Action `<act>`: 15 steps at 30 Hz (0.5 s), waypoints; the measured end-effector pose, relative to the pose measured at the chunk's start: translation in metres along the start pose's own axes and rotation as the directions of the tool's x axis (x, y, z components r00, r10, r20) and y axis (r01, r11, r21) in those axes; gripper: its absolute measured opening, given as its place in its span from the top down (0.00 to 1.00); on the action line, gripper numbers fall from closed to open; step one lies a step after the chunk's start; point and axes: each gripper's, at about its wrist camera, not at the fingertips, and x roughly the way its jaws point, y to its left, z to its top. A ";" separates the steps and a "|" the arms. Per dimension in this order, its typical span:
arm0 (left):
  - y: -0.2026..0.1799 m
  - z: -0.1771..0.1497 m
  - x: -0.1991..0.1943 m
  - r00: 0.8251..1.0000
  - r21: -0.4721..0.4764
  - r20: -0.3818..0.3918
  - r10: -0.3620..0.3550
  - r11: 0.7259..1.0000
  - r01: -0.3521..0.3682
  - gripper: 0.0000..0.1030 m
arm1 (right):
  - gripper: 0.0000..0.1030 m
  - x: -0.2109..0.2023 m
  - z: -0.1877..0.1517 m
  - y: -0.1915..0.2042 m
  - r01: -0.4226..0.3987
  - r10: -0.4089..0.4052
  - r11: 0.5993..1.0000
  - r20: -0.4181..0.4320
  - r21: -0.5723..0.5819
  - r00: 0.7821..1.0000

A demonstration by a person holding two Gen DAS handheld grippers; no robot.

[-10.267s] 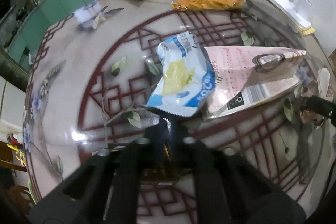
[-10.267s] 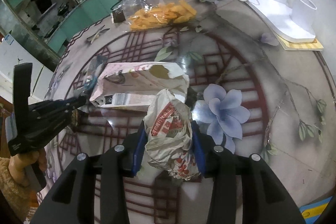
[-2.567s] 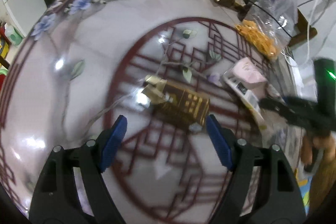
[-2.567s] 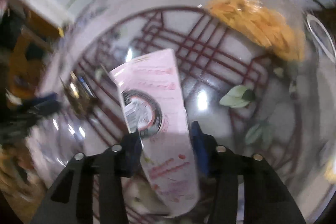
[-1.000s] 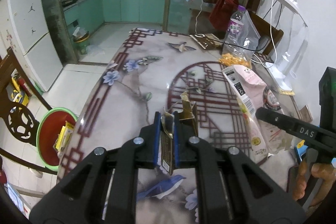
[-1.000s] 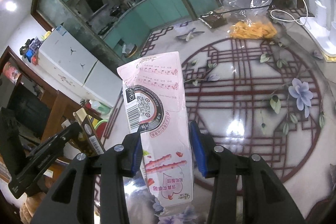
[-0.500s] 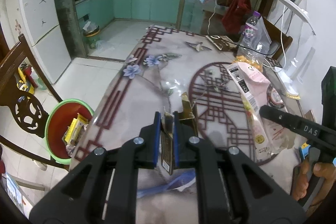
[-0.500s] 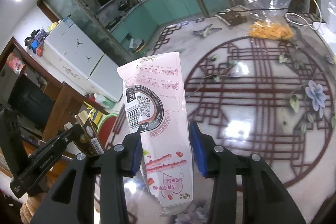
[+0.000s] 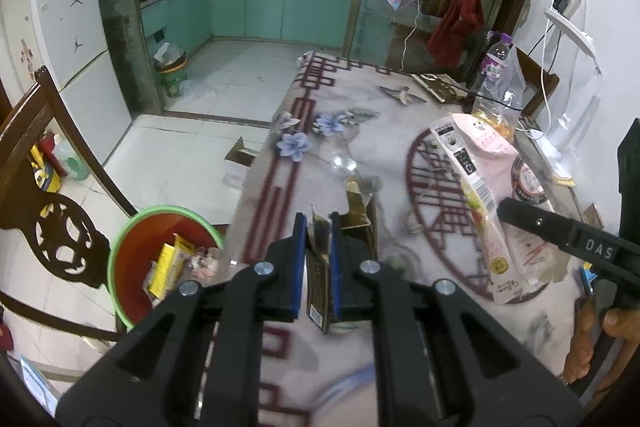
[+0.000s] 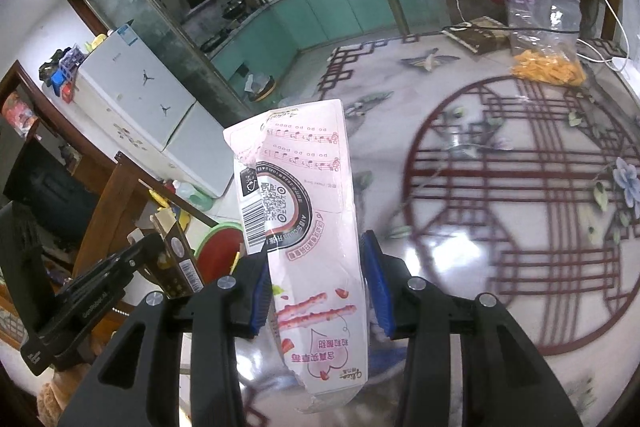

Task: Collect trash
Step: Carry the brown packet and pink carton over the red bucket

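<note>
My left gripper [image 9: 318,263] is shut on a flattened brown and gold carton [image 9: 362,223] and holds it above the table's left edge. It also shows in the right wrist view [image 10: 182,259]. My right gripper [image 10: 320,291] is shut on a long pink snack bag [image 10: 308,211], held upright above the table; the bag also shows in the left wrist view [image 9: 476,183]. A red bin with a green rim [image 9: 136,263] stands on the floor left of the table, with yellow and pink wrappers inside. It shows partly behind the bag in the right wrist view [image 10: 218,247].
The patterned glass table [image 9: 312,367] carries a clear bag of orange snacks [image 10: 548,63], a bottle [image 9: 494,67] and a white lamp base [image 9: 560,147] at the far end. A dark wooden chair [image 9: 52,195] stands beside the bin. A fridge [image 9: 60,23] is on the left.
Both grippers have moved left toward the table's edge with their loads. The red bin looks closer and larger in the left wrist view.
</note>
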 end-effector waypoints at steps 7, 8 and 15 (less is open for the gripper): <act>0.059 0.010 0.006 1.000 -0.001 -0.007 -0.003 1.000 0.003 0.90 | 0.61 0.032 -0.005 0.055 -0.003 0.003 1.000 -0.011 -0.010 1.000; 0.067 0.011 0.008 1.000 0.000 -0.008 -0.002 1.000 0.002 0.90 | 0.61 0.037 -0.006 0.064 -0.001 0.001 1.000 -0.011 -0.012 1.000; 0.105 0.018 0.013 1.000 -0.004 -0.009 0.001 1.000 -0.001 0.90 | 0.61 0.059 -0.012 0.098 0.005 -0.005 1.000 -0.021 -0.004 1.000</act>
